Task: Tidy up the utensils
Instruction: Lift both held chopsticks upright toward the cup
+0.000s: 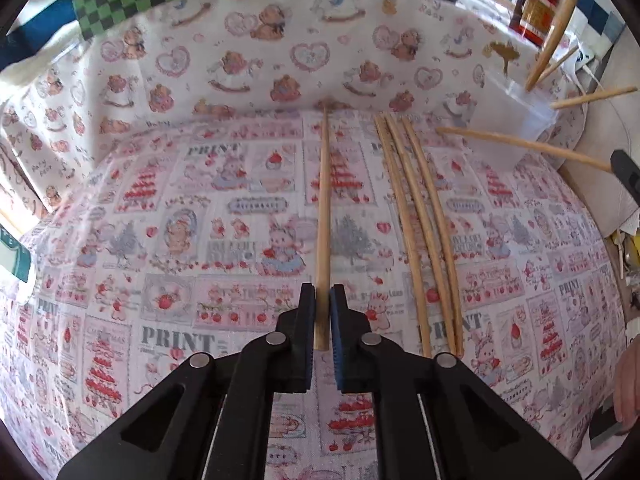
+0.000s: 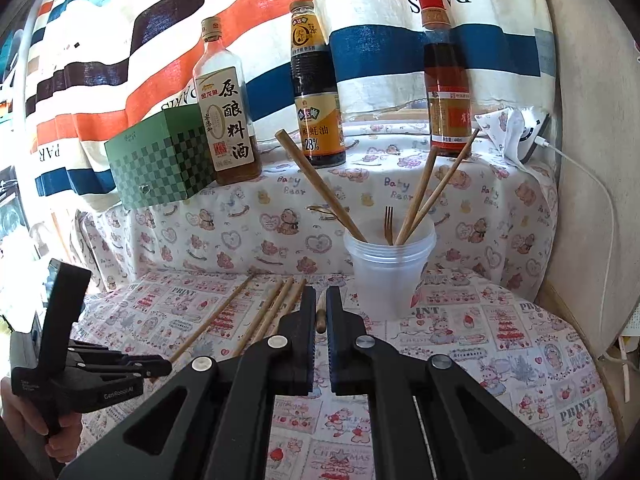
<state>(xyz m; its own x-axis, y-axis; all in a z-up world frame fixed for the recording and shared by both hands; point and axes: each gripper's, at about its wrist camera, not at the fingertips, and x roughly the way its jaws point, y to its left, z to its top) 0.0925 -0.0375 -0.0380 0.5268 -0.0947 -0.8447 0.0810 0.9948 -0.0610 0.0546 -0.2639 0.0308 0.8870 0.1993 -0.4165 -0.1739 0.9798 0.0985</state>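
Printed tablecloth point(image 1: 180, 208) carries a clear plastic cup point(image 2: 386, 276) of upright utensils. Beside the cup lie three loose chopsticks point(image 1: 416, 232). Left gripper point(image 1: 322, 296) clamps a single chopstick point(image 1: 323, 208) left of those; right gripper point(image 2: 320, 300) pinches another chopstick point(image 2: 321, 314) near the cup.

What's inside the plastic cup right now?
The plastic cup holds three wooden chopsticks and a gold fork, all leaning upright. Their lower ends are blurred behind the cloudy wall.
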